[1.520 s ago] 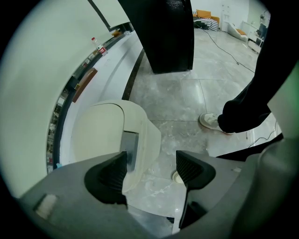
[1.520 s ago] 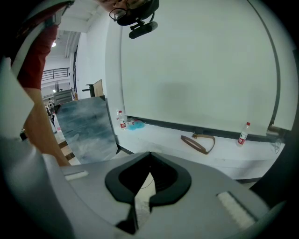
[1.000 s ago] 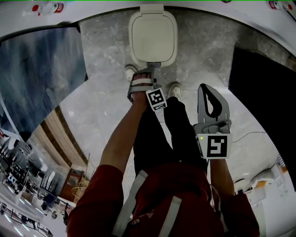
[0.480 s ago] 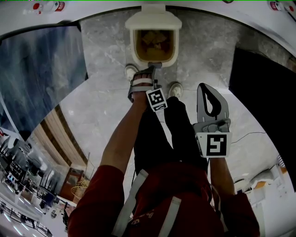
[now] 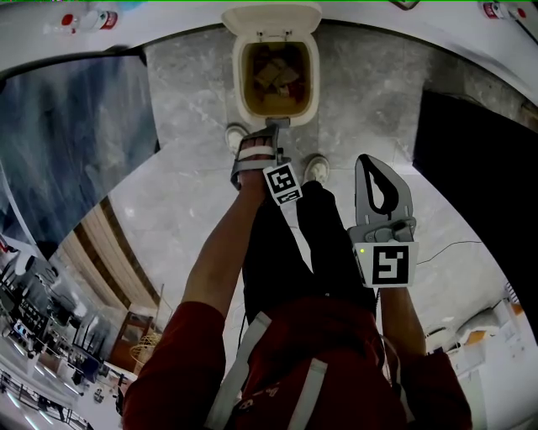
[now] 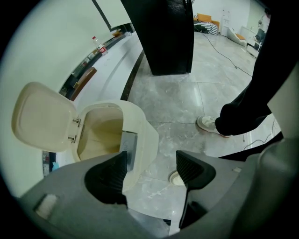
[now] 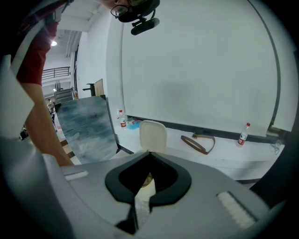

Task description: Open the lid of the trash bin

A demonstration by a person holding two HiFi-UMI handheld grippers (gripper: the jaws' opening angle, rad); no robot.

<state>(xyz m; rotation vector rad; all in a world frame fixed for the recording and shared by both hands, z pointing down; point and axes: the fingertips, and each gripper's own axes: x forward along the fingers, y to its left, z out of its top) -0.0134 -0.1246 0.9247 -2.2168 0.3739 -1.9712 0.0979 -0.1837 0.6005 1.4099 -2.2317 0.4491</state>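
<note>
A cream trash bin [image 5: 313,80] stands on the floor by the wall at the top of the head view. Its lid [image 5: 271,17] is swung up and back, and rubbish shows inside. The left gripper view has the same bin [image 6: 140,135] with its lid [image 6: 39,116] tipped back on its hinges. My left gripper [image 5: 276,126] is at the bin's front edge, open, with the bin's front wall and grey panel [image 6: 130,149] beside its left finger. My right gripper [image 5: 380,168] hangs lower right, away from the bin, shut on nothing.
The person's two shoes [image 5: 236,134] [image 5: 318,168] stand just in front of the bin. A black cabinet [image 5: 479,168] is at the right and a blue-grey marbled board [image 5: 76,143] at the left. Bottles [image 7: 242,134] and a strap [image 7: 198,142] lie on the white ledge. A cable [image 5: 454,248] crosses the floor.
The bin's lid has swung from shut to fully open, back toward the wall. My left gripper has stayed at the bin's front edge; the right gripper has barely moved.
</note>
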